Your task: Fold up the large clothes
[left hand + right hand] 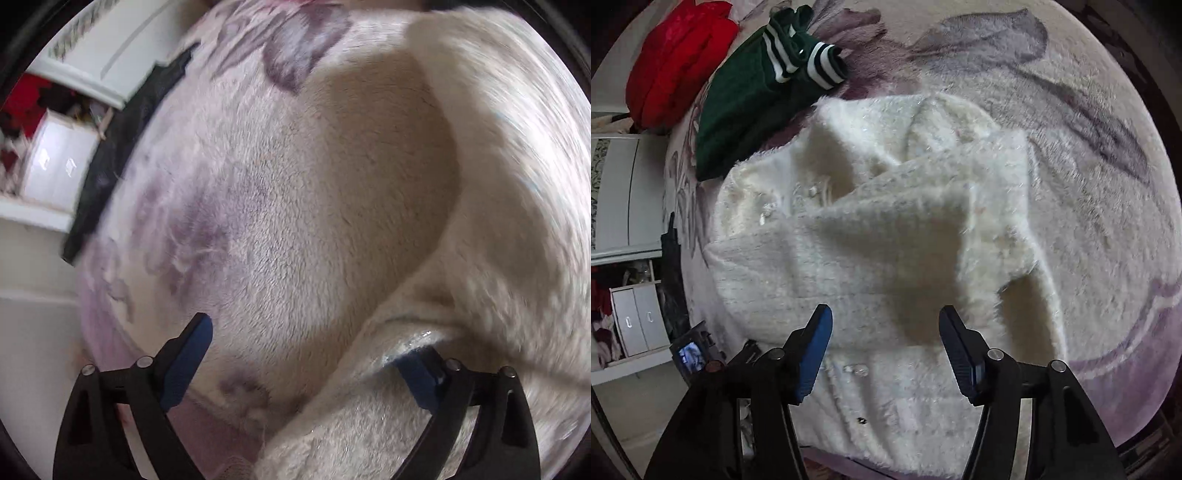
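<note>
While white sweater (871, 236) lies on blanket (1089, 184) | left gripper (306, 350) fingers wide | right gripper (885, 325) fingers wide, empty

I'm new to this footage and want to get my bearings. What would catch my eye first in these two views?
The fluffy white garment dominates, lying half-folded in the middle of the floral blanket. Behind it to the left lie a dark green sweater with white-striped cuffs and something bright red. The right gripper hangs open over the white garment, while the left gripper is open with fabric draped over one finger.
</note>
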Action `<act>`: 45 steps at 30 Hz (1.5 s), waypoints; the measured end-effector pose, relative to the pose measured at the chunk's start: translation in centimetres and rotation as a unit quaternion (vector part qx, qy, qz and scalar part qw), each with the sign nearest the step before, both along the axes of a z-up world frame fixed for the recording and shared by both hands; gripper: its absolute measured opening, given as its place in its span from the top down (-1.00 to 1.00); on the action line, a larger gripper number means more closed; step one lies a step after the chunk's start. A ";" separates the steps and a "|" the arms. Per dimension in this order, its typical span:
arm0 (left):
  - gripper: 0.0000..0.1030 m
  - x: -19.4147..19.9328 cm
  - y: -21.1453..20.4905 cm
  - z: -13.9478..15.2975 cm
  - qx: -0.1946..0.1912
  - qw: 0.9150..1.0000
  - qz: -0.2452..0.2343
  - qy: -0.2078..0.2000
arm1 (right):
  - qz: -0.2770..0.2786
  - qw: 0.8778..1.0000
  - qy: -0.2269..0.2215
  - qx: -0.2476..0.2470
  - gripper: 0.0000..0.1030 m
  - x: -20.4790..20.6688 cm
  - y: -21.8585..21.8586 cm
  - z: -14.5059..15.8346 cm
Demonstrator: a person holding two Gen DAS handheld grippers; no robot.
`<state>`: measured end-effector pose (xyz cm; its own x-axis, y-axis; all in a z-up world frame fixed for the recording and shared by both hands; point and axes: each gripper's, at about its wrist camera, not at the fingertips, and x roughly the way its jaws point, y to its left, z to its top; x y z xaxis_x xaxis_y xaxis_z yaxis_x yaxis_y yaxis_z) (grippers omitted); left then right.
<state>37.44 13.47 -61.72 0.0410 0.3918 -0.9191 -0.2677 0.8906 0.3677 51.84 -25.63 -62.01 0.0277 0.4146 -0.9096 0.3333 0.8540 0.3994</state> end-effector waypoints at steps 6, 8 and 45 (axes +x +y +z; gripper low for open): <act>-1.00 -0.7 3.7 -0.4 -0.111 0.991 0.070 -0.013 | -0.059 0.968 0.114 0.218 -0.21 -5.8 10.2 -8.7; -1.00 -0.7 3.7 -0.2 -0.114 0.991 0.066 -0.014 | -0.096 0.948 0.144 0.267 -0.21 -7.0 13.1 -12.1; -1.00 -1.2 -3.5 10.4 -0.049 0.994 -0.010 -0.092 | -0.119 0.992 0.021 0.045 -0.32 -6.9 10.0 0.3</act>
